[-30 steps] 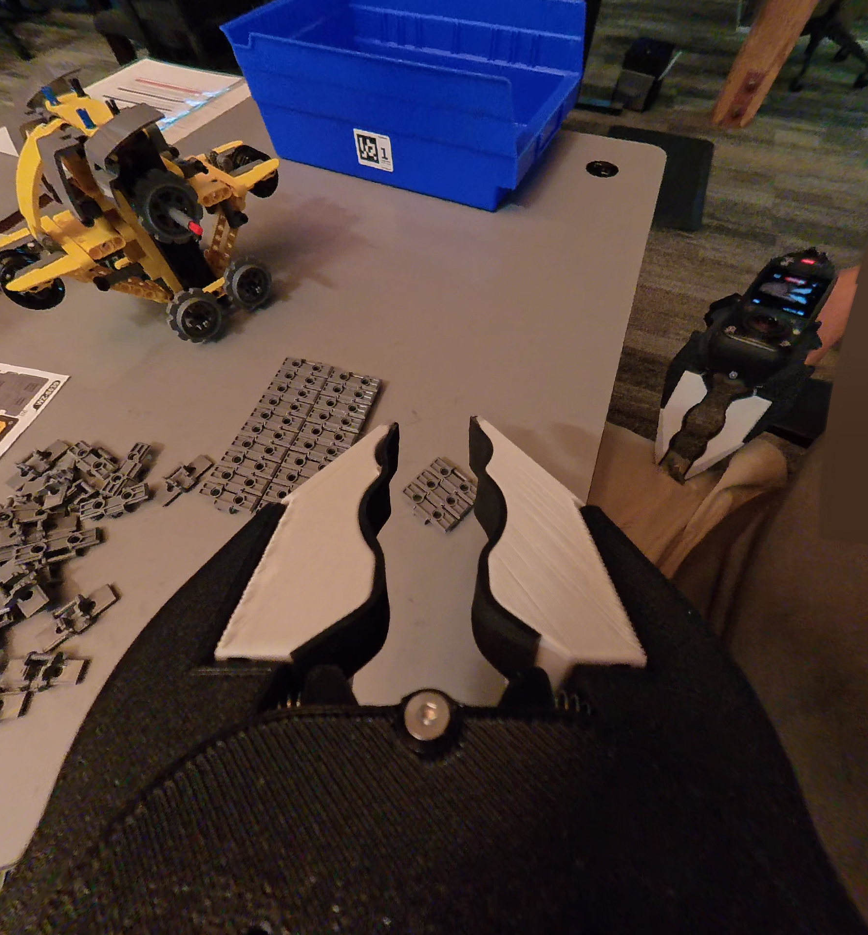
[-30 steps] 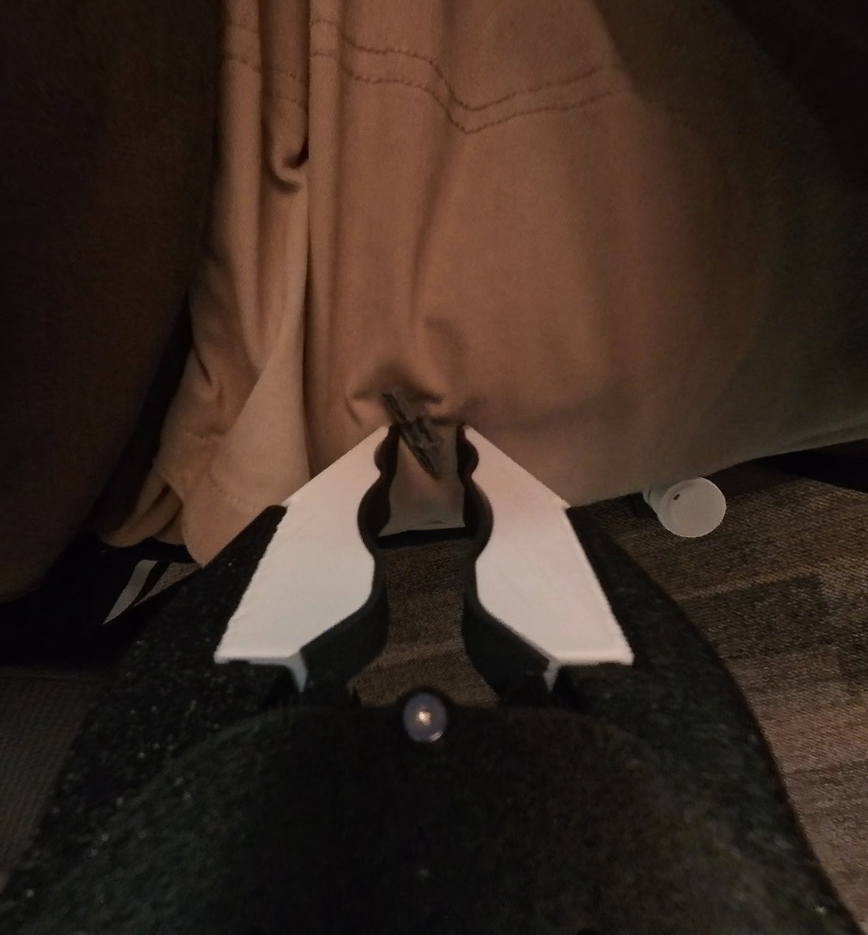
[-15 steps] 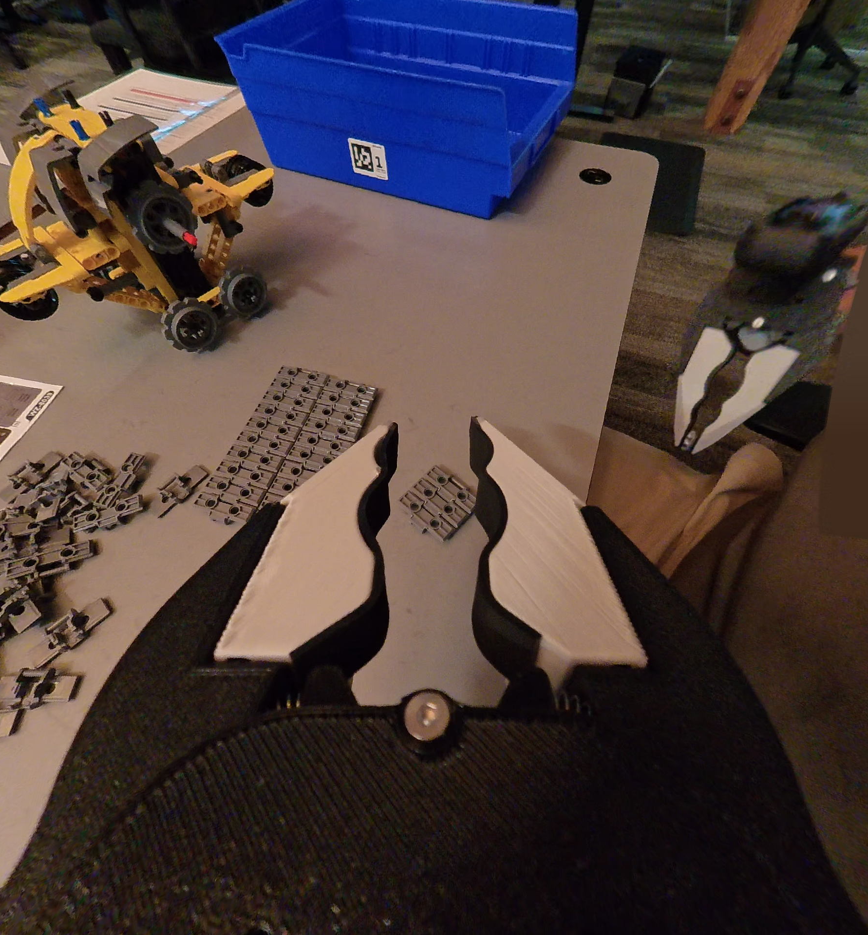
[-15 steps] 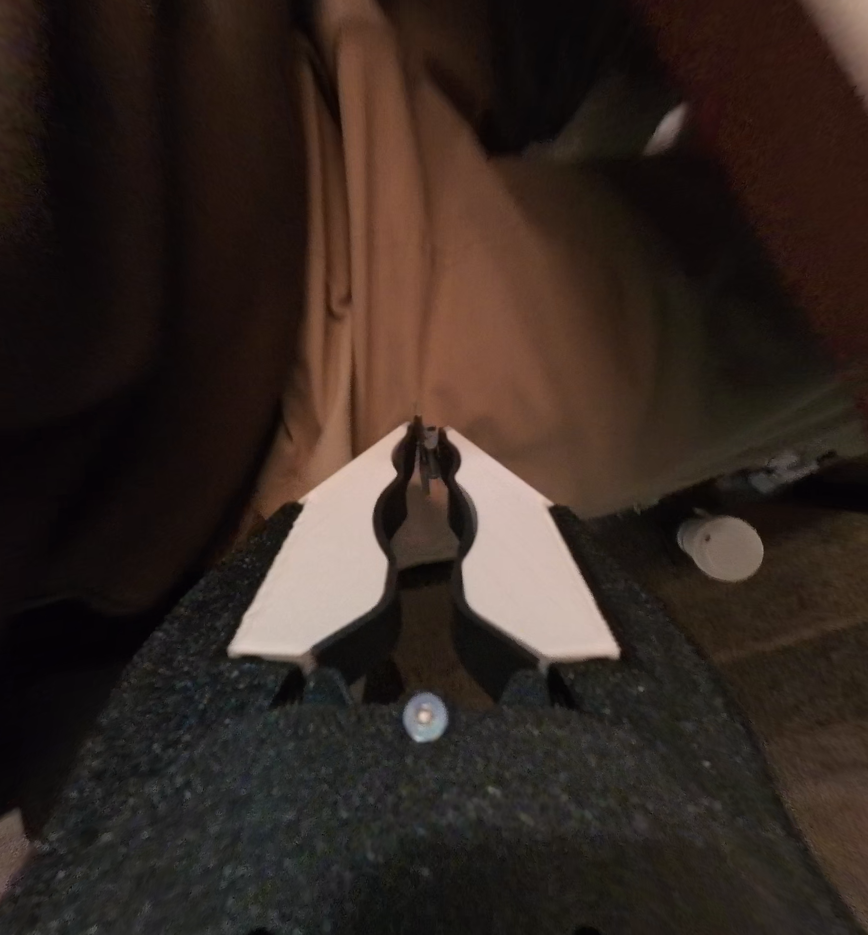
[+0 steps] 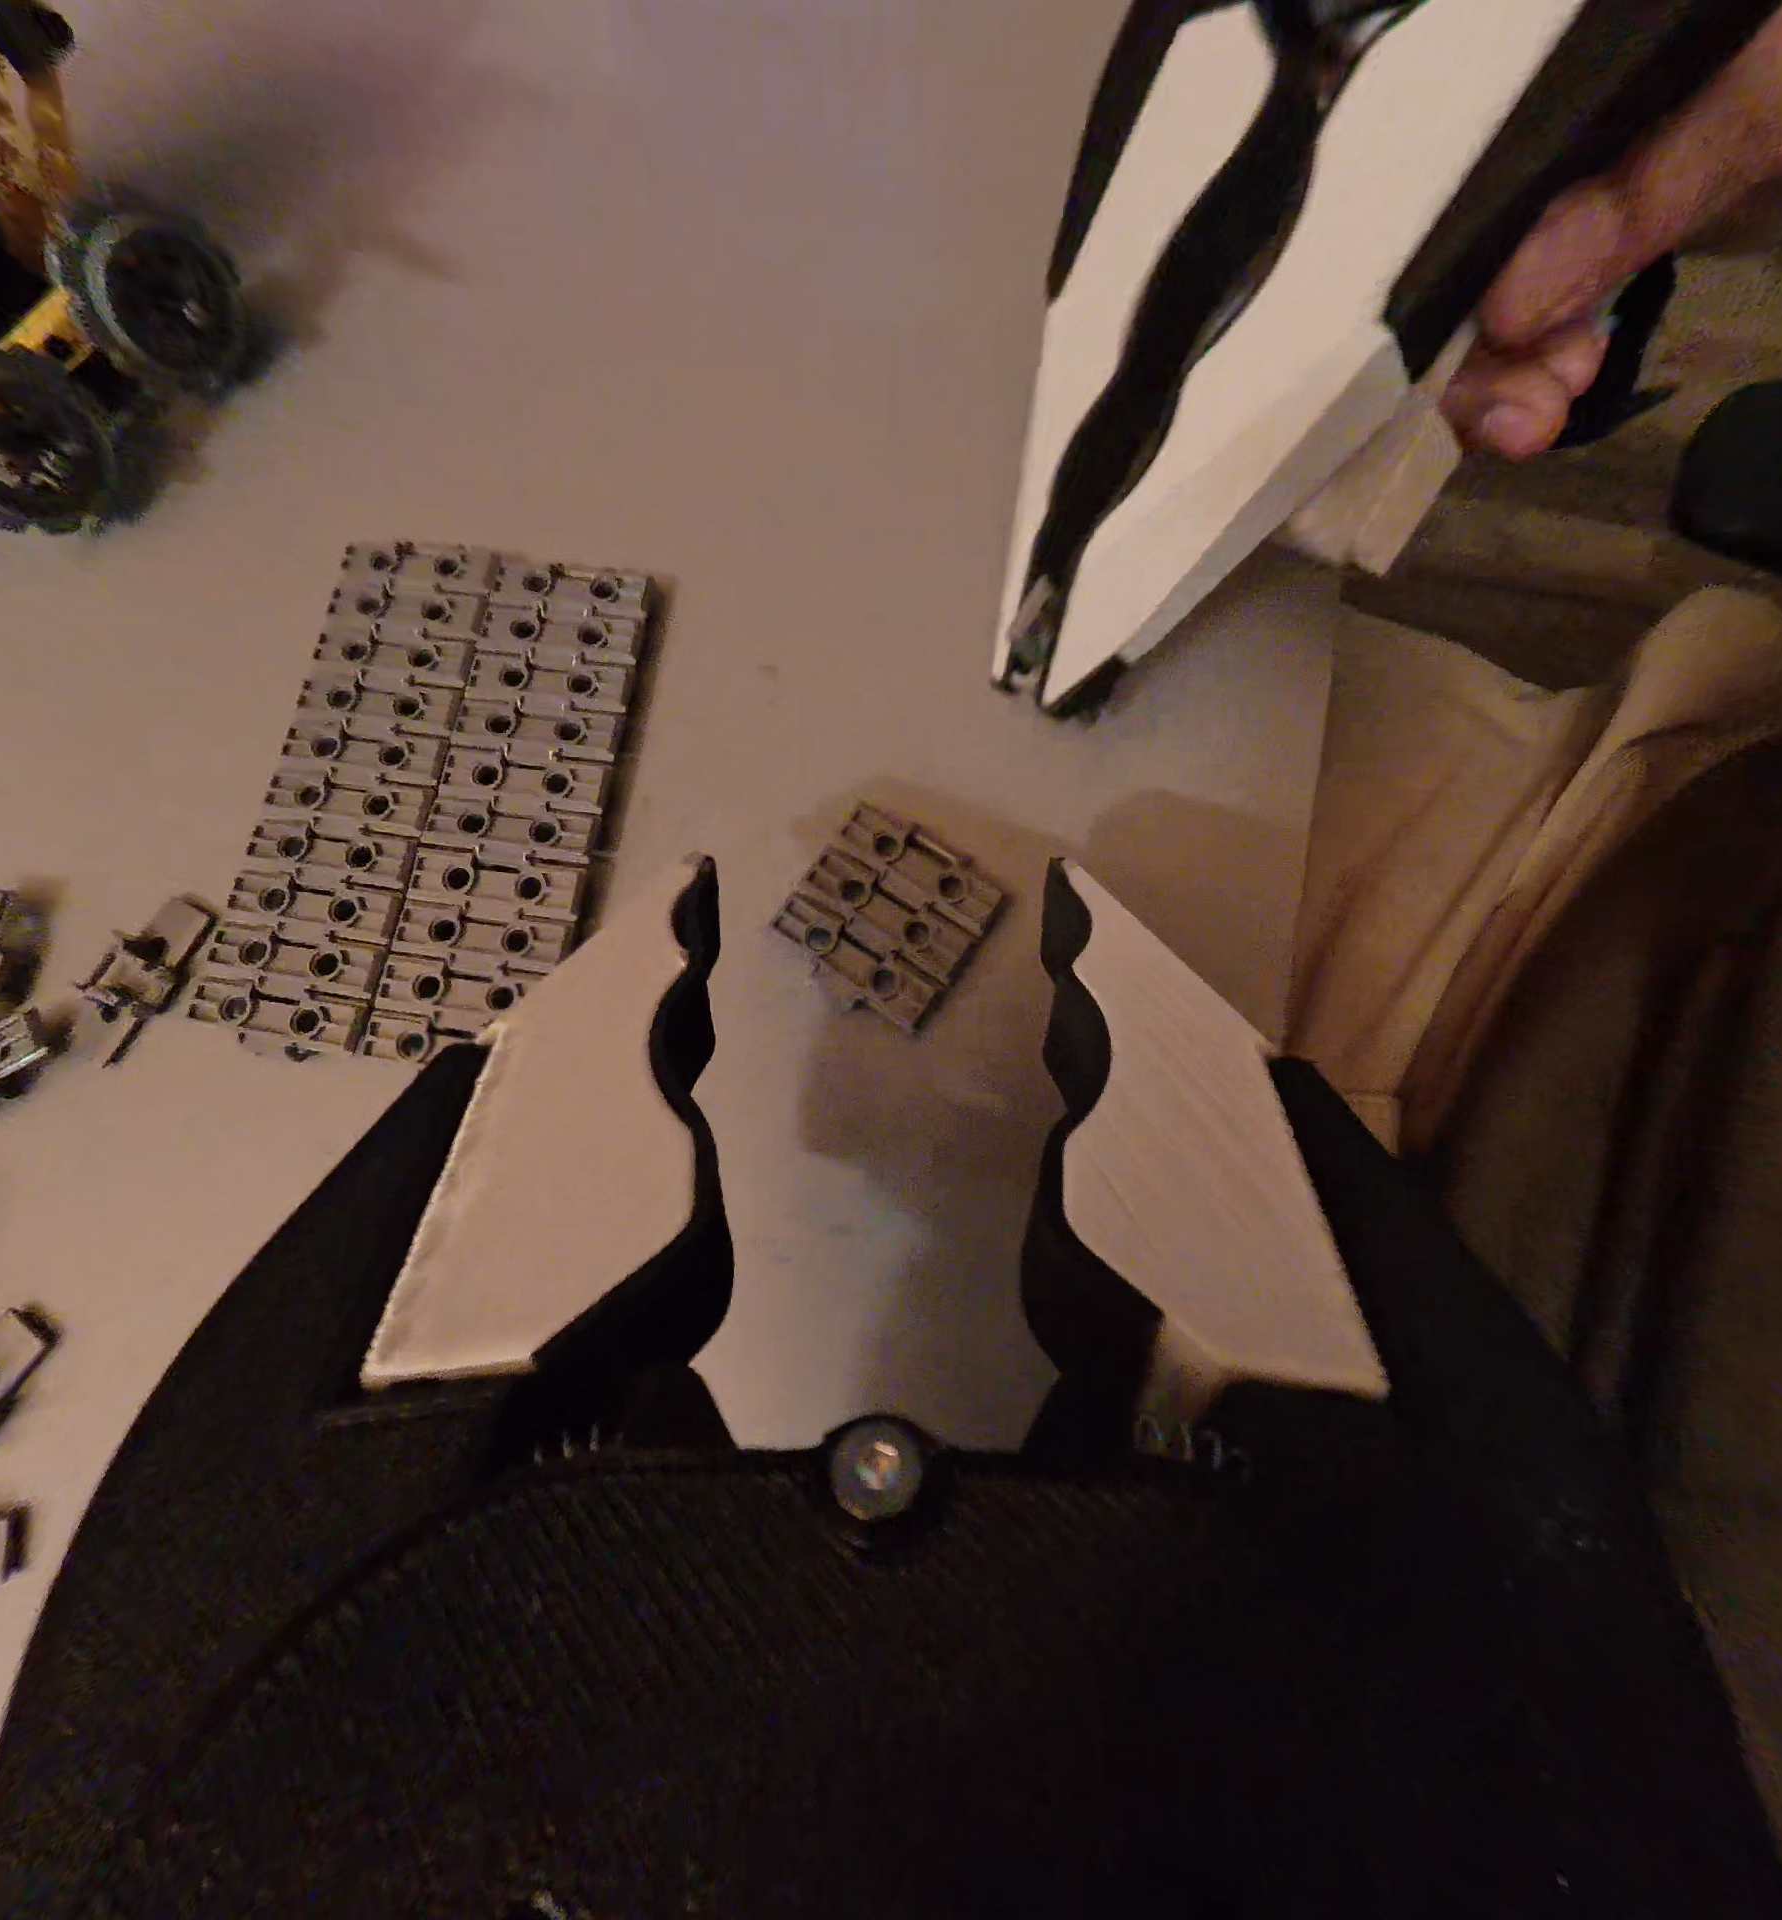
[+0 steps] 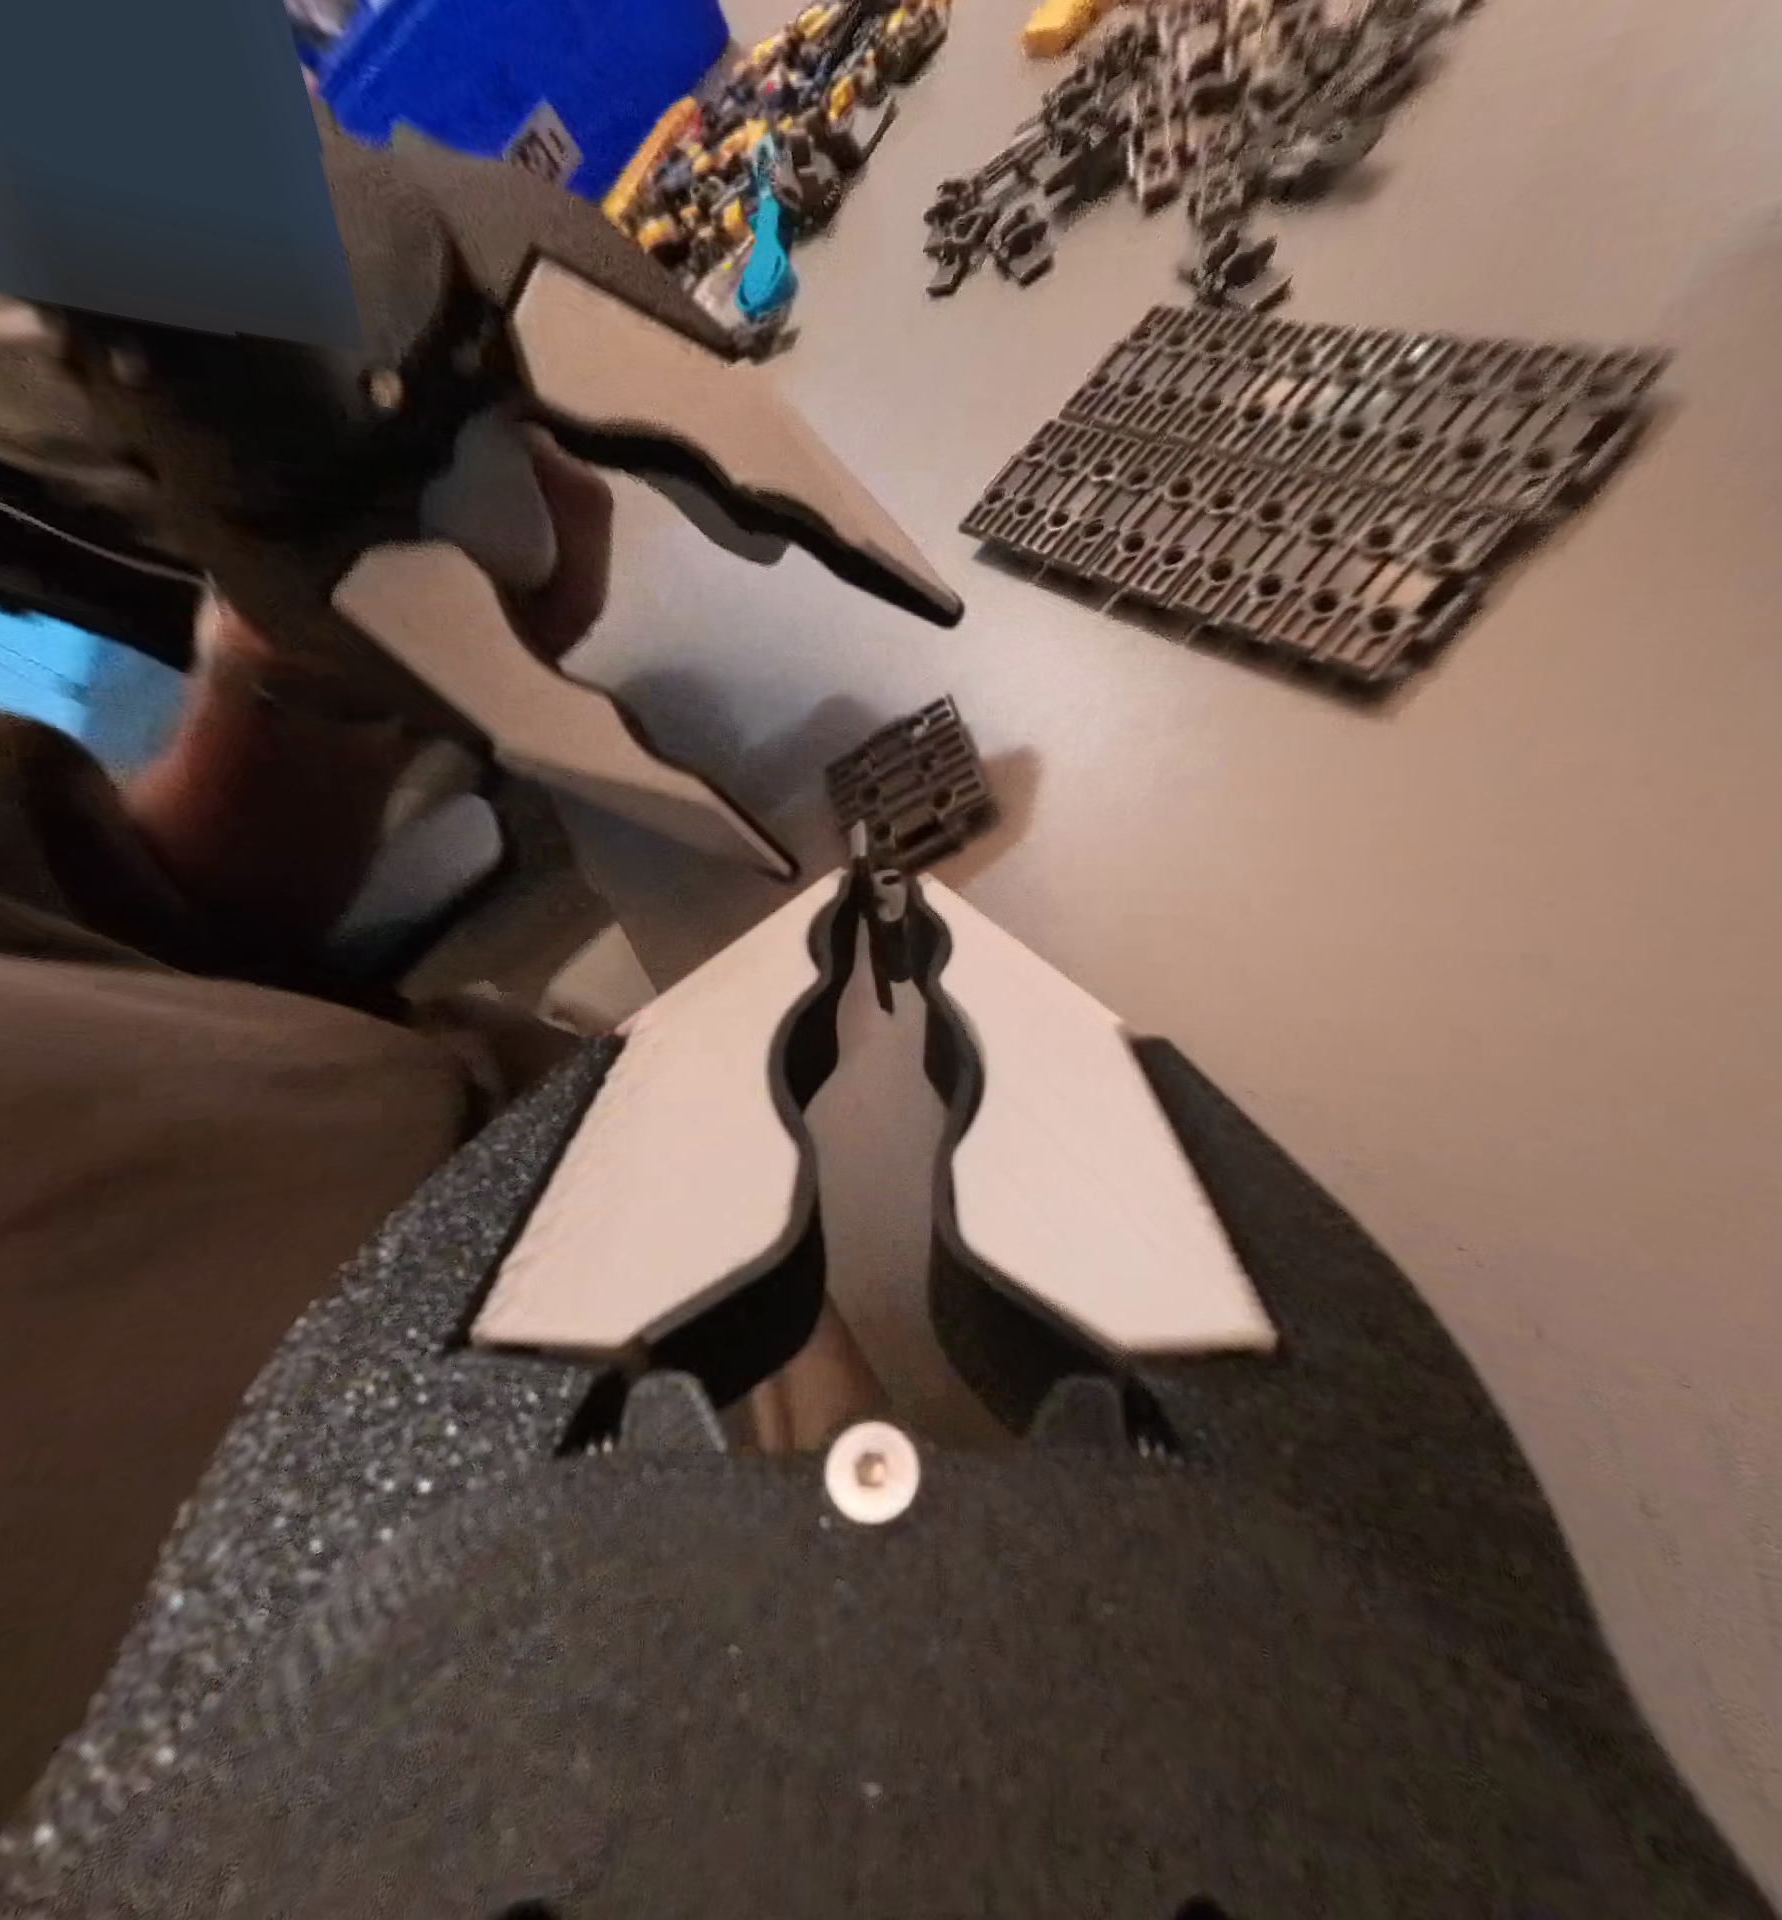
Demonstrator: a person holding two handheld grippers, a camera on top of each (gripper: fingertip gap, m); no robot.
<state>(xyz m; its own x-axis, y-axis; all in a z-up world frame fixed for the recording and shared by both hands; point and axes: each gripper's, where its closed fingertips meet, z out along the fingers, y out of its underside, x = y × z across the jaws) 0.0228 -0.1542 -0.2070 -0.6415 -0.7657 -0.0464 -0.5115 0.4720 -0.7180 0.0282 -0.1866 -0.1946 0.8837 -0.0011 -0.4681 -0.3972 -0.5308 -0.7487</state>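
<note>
Where lap showed before, right claw [image 6: 885, 902] pinching seemingly grey piece [image 6: 889, 925], left claw [image 5: 871, 894] spread wider.

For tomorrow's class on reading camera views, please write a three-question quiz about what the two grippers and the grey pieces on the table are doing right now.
1. True or false: the left gripper is open, with nothing between its fingers.
2. What does the right gripper hold? A) a wheel B) a small grey piece C) nothing
3. Fill in: the small grey panel lies on the table just ahead of the ____ gripper, apart from the large grey panel.

Key: 1 true; 2 B; 3 left
</note>
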